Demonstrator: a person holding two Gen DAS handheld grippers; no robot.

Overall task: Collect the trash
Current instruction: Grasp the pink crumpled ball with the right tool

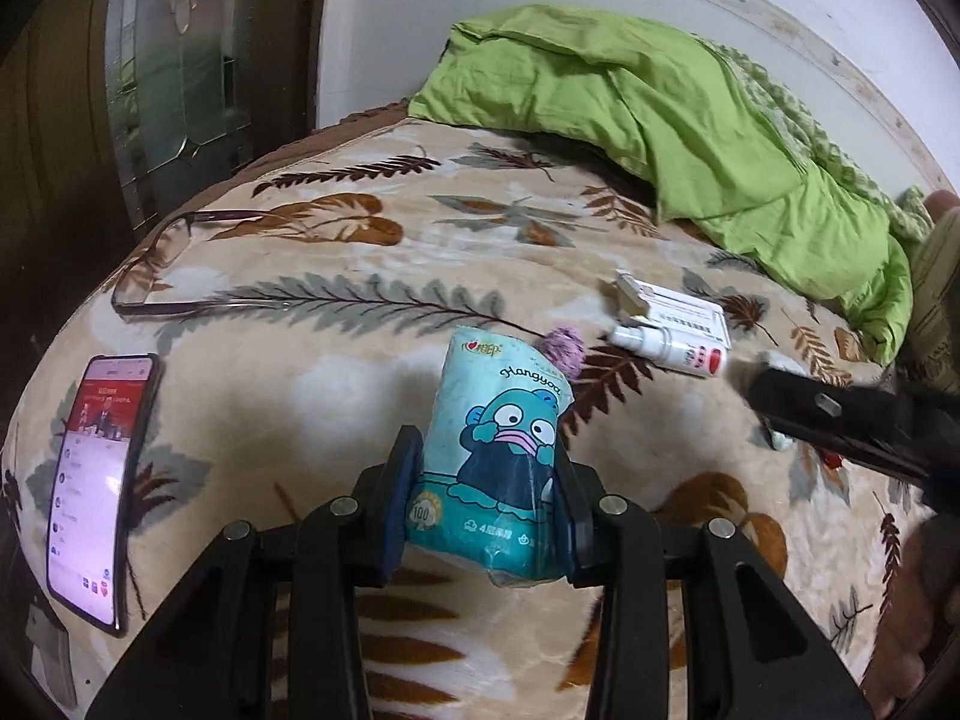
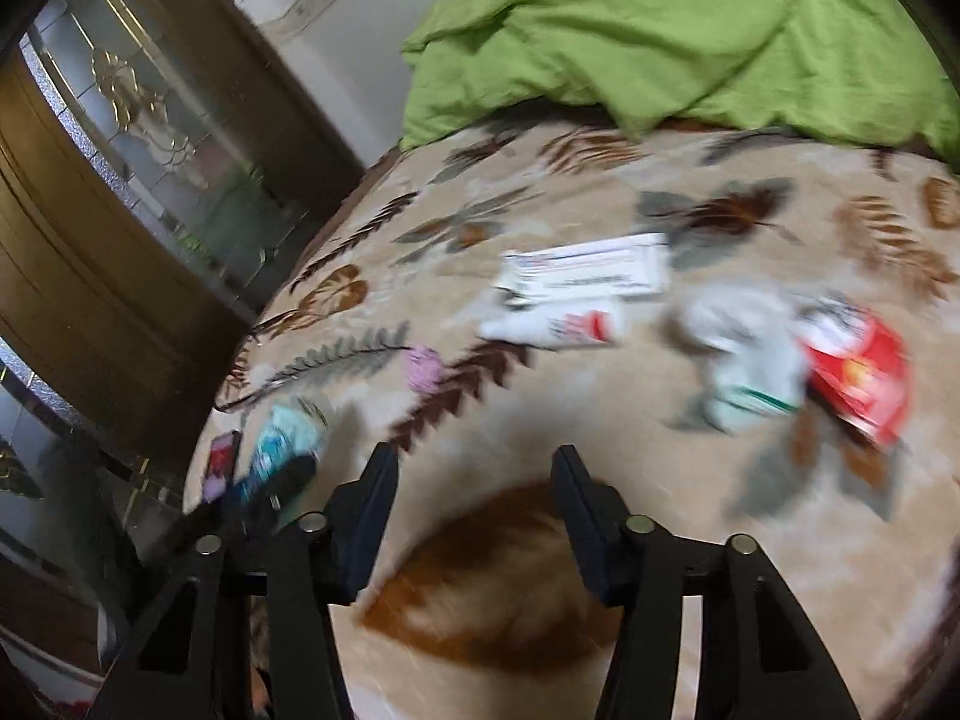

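My left gripper [image 1: 486, 492] is shut on a teal tissue pack [image 1: 498, 456] with a cartoon face and holds it above the leaf-patterned bed blanket [image 1: 336, 396]. The pack also shows in the blurred right wrist view [image 2: 282, 444] at the left. My right gripper [image 2: 474, 474] is open and empty above the blanket; it shows in the left wrist view [image 1: 840, 420] at the right. Ahead of it lie a crumpled white wrapper [image 2: 744, 354] and a red packet [image 2: 858, 378]. A white spray bottle [image 1: 666, 351] and a white box [image 1: 678, 306] lie further back.
A lit phone [image 1: 99, 480] lies at the blanket's left edge. Eyeglasses [image 1: 174, 276] lie behind it. A small purple knitted thing [image 1: 567, 348] sits behind the pack. A green duvet [image 1: 690, 114] is heaped at the back. A glass-panelled door [image 1: 174, 60] stands left.
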